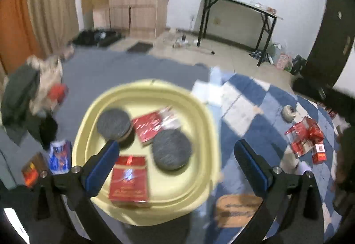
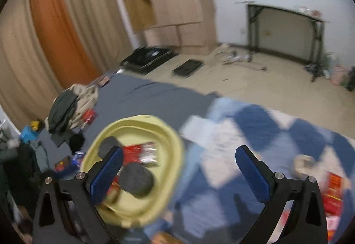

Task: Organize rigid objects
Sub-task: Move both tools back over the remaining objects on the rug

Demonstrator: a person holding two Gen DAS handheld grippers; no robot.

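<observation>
Inside the yellow basin, two grey discs and red boxes crowd the floor; bare rim stays free at twelve o'clock. Checkered blanket at three o'clock lies open.

A home bedroom: curtains, wooden wardrobe, bedding.

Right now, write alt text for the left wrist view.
A yellow tray on a bed holds two dark round tins and two red boxes. The open left gripper hovers above it, empty. More red boxes lie on the blue checkered blanket to the right.
</observation>
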